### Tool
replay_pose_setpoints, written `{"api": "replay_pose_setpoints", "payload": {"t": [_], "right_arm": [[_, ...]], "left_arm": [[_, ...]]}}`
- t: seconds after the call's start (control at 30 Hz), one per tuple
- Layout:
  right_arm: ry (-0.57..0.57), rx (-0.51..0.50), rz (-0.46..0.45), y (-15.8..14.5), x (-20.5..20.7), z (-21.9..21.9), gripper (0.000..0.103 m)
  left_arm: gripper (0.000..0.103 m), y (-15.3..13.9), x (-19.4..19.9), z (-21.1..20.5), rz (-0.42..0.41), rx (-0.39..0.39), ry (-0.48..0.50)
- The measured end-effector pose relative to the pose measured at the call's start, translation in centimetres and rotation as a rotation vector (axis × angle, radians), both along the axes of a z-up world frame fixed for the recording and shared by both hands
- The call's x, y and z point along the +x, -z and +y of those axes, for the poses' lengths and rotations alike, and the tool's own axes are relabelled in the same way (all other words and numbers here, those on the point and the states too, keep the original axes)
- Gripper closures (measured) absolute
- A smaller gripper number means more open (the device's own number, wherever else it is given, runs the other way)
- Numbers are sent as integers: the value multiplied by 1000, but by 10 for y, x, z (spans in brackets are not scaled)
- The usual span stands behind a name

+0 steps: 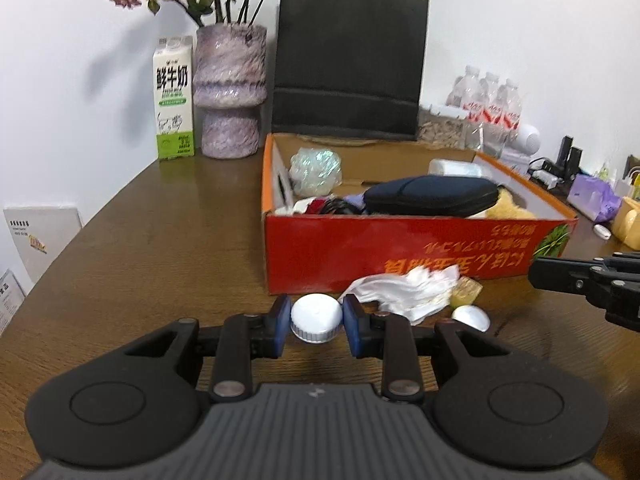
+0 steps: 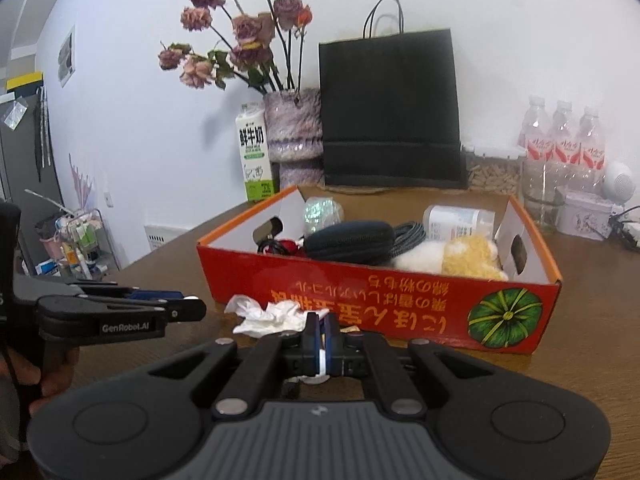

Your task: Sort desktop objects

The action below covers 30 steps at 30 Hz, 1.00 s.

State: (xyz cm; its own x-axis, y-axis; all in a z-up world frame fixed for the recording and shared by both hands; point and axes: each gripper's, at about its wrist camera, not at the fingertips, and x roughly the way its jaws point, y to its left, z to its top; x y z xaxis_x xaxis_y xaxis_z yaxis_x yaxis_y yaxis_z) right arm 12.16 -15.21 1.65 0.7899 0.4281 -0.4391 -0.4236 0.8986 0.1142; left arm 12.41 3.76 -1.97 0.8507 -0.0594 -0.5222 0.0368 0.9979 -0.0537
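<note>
Left gripper (image 1: 316, 325) clamped on white cap (image 1: 316, 319), just in front of the red box (image 1: 400, 256); right gripper (image 2: 321, 340) pinched on something thin and white. Lift cap level, clear box wall, then release inside

A white ribbed bottle cap (image 1: 316, 317) sits upright near the front edge of the wooden table (image 1: 160, 240), a crumpled white tissue (image 1: 408, 290) just beside it against the near wall of the red cardboard box (image 1: 400, 252). Inside the box lie a dark zip case (image 1: 432, 196), a yellow plush toy (image 2: 472, 258), a coiled cable (image 2: 408, 234) and a white bottle (image 2: 456, 218) on its side.
</note>
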Motion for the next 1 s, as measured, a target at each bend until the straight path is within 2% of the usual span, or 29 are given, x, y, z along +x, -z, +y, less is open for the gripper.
{"api": "replay_pose_setpoints", "payload": {"t": [0.17,0.2,0.27,0.3,0.33,0.37,0.53,0.67,0.7,0.8,1.0], "right_arm": [[8,-1,-18,-8,-6,-5,101],[6,-9,14,-5,-4,-8,95],[3,-31,47,0,-2,-8,76],[0,-53,76,4,-1,-7,47],[-2,-78,97,10,-1,-5,25],[-7,-105,109,15,-2,-2,20],[-61,-179,148,33,-2,17,13],[-25,-192,172,40,12,29,12],[-26,-186,169,40,12,30,15],[-31,-177,149,39,9,31,42],[-26,-143,150,37,5,26,50]], "left_arm": [[74,-6,-6,-10,-20,4,19],[74,-4,-6,-11,-15,6,20],[74,-2,-6,-12,0,11,17],[74,0,-7,-12,5,13,15],[74,1,-8,-11,8,14,13],[74,2,-9,-10,11,13,10],[74,6,-13,-4,24,10,-1],[74,8,-15,0,31,5,-10],[74,8,-16,2,32,2,-11],[74,8,-16,4,33,-3,-11],[74,9,-15,5,37,-9,-5]]}}
